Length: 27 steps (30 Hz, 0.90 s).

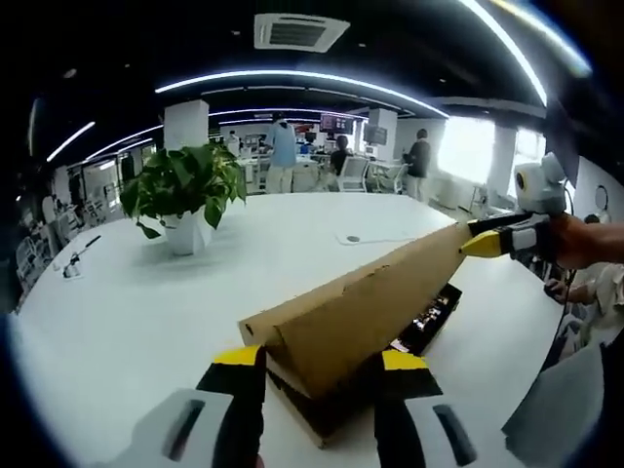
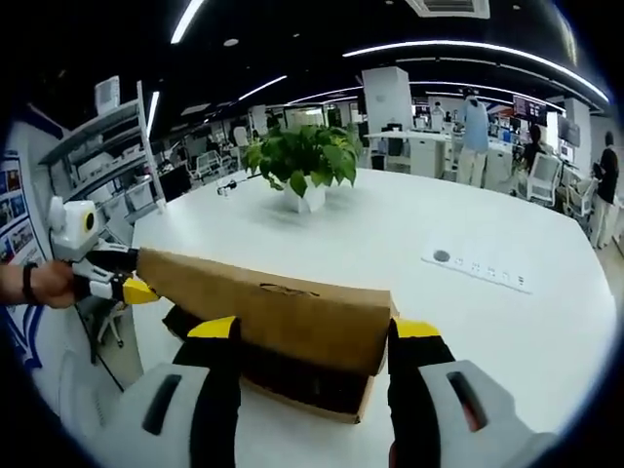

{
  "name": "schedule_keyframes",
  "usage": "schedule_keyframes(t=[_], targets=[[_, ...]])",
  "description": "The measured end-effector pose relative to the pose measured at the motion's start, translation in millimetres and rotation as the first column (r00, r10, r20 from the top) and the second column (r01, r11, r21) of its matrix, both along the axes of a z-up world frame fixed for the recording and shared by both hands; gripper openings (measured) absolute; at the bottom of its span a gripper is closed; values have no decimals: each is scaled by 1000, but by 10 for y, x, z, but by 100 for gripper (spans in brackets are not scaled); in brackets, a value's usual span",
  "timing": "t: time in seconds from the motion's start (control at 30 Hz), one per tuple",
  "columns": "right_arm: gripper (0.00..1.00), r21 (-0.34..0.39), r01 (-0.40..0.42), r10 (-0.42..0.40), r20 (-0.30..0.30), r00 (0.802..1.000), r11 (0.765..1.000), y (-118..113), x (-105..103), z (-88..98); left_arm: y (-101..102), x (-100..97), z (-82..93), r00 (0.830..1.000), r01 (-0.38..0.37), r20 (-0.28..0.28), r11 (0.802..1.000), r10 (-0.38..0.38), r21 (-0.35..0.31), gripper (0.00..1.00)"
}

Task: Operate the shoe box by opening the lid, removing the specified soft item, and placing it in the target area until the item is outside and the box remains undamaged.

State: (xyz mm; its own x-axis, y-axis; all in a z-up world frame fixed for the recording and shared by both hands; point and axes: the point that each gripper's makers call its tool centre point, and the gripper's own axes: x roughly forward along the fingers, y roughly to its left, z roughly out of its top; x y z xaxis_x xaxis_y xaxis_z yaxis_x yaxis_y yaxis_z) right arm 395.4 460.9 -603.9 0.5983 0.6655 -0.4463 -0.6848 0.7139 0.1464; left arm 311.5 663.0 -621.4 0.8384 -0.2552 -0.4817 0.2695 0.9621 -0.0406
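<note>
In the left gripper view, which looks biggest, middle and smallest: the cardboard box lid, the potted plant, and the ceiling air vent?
1. Cardboard box lid, clearly the largest, though it sits closest to the camera.
2. Potted plant.
3. Ceiling air vent, smallest; it is farther off, so its true size may differ.

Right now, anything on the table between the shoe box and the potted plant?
No. In the left gripper view, bare white table runs from the shoe box to the potted plant; the right gripper view shows the same.
</note>
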Motion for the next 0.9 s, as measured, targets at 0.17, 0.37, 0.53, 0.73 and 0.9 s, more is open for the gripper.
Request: schedule_keyframes(t=[0.17,0.37,0.53,0.73,0.9], targets=[[56,21,15,-15,11,1000,1000,44,103,137,104,96,81,998,-51,30,997,49,59,31],[56,45,35,-35,8,999,998,82,221,221,272,227,171,989,-138,84,974,125,178,13],[56,59,44,-45,16,999,997,125,286,308,343,293,210,984,-170,80,976,160,137,7],[56,51,35,-37,42,998,998,138,332,357,373,331,231,983,-177,79,971,166,158,6],[55,55,7,-10,52,999,998,121,358,383,401,378,258,981,-191,61,970,184,148,5]])
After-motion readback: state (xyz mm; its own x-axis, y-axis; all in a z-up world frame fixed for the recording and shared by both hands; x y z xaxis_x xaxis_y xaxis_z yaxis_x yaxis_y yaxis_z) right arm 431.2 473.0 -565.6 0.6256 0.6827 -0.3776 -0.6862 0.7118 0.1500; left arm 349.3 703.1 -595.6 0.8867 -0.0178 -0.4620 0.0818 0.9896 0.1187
